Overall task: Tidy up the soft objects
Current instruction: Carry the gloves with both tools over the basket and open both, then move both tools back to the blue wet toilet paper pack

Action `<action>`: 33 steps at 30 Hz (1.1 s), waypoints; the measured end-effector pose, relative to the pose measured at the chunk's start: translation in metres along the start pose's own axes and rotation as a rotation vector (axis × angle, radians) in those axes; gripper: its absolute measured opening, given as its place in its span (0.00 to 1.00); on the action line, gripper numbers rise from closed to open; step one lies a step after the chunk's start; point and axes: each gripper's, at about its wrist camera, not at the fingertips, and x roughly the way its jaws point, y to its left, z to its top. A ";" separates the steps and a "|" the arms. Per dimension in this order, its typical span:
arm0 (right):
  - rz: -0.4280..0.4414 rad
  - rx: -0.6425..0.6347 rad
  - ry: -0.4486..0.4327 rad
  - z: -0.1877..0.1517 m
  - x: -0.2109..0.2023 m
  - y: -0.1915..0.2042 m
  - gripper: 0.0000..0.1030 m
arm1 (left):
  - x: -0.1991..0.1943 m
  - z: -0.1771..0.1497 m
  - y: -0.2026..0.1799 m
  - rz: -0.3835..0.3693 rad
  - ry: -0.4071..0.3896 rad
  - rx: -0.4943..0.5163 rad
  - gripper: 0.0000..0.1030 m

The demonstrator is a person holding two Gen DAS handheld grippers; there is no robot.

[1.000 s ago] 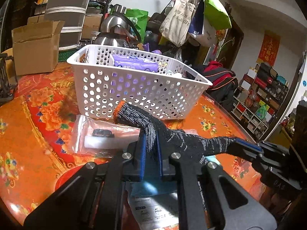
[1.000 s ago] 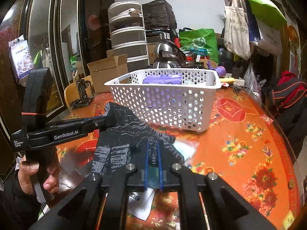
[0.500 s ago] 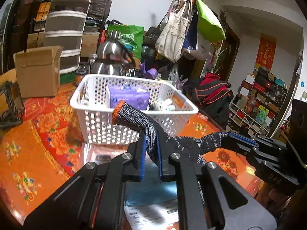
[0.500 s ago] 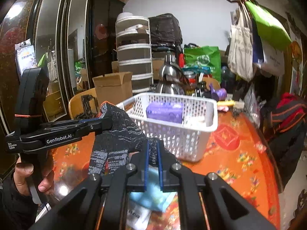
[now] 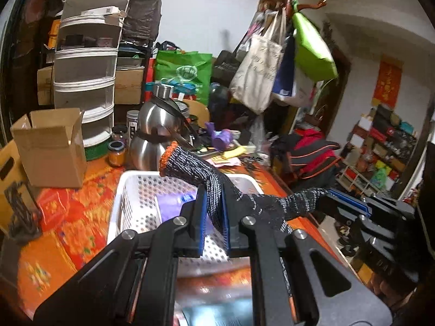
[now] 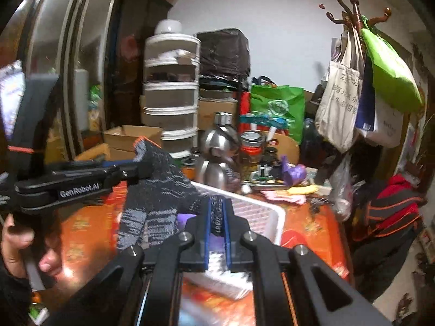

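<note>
The left wrist view looks down into the white basket (image 5: 127, 203) and shows a purple packet (image 5: 174, 206) lying inside it, plus the shelves of small goods at the far right of the room. The right wrist view shows what the other does not: the person's hand (image 6: 25, 247) wrapped round the handle of the left gripper (image 6: 141, 167) at the near left, and the dark cabinet doors (image 6: 68, 81) behind it. Both views take in the steel kettle (image 5: 160, 135), the cardboard box (image 5: 51, 149) and the bags hung on the coat rack (image 5: 285, 2) at the far side.

The near part of the orange table (image 5: 68, 217) is blurred in both views, and something pale blue below the grippers cannot be made out. The basket's near wall is hidden behind the gripper bodies, and the glove covers part of its inside.

The grey knitted glove (image 5: 206, 174) hangs in the air above the basket, stretched between the two tools. The left gripper (image 5: 213, 214) is clamped tight on it near the orange-edged cuff, which sticks up toward the far left. The right gripper (image 6: 217, 217) is closed on the dark finger end of the same glove; in the left view it (image 5: 330, 199) reaches in from the right.
</note>
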 end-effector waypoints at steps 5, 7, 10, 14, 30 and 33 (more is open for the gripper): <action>-0.040 -0.035 0.058 0.039 0.058 -0.018 0.06 | 0.058 0.029 0.010 0.077 0.054 -0.006 0.08; -0.054 -0.056 0.088 0.042 0.081 -0.023 0.06 | 0.081 0.029 0.015 0.108 0.081 0.002 0.08; -0.041 -0.062 0.132 0.033 0.108 -0.026 0.06 | 0.106 0.020 0.029 0.124 0.114 -0.026 0.08; -0.011 -0.035 0.176 0.016 0.129 -0.028 0.06 | 0.130 -0.001 0.040 0.145 0.158 -0.021 0.08; 0.031 0.083 0.204 -0.002 0.134 -0.035 0.67 | 0.143 -0.050 0.078 0.184 0.212 -0.051 0.64; 0.038 0.120 0.211 -0.004 0.131 -0.041 0.68 | 0.133 -0.054 0.079 0.184 0.191 -0.059 0.71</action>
